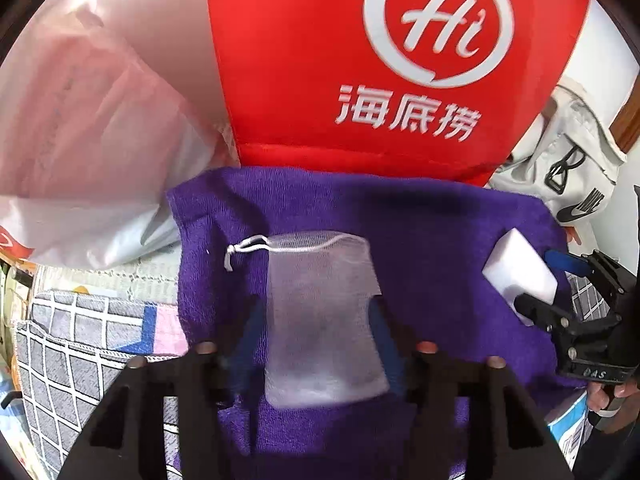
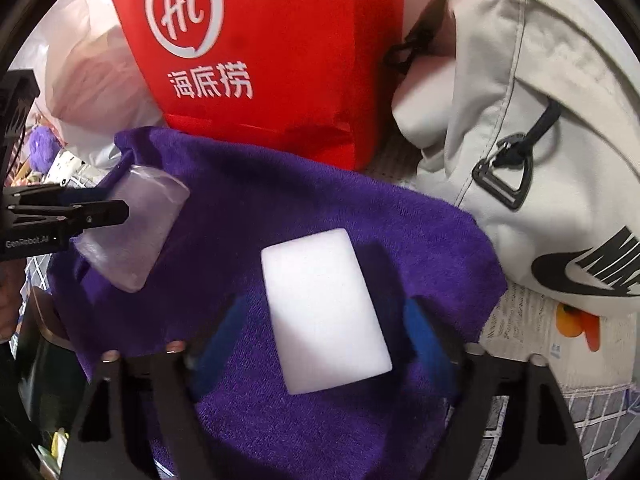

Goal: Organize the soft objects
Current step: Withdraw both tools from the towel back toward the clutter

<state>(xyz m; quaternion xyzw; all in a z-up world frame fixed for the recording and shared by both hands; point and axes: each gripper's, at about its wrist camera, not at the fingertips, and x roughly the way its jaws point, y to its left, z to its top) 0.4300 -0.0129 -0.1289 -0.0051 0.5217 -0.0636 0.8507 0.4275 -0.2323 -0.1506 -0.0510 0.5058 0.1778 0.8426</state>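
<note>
Left wrist view: purple towel spread across the middle of the frame. White mesh pouch lying flat on it at centre, drawstring trailing toward the upper left. Left gripper at the bottom centre, jaws apart, blue pads on either side of the pouch's lower half; pads not visibly pressing on the mesh. White sponge block at the right edge of the towel, with the right gripper coming in from the right, its fingers spread on both sides of the block's near end. Red bag with a white logo upright behind the towel, top centre. Pale plastic bag at upper left. Grey backpack at upper right. Checked grey cloth at lower left.

Right wrist view: sponge block at centre on the towel, lying loose between the wide-open blue pads, a clear gap on each side. Pouch at left, partly behind the left gripper reaching in from the left edge. Red bag at top centre, backpack filling the right side. Blurred fluffy purple item at the far left edge, unidentifiable.
</note>
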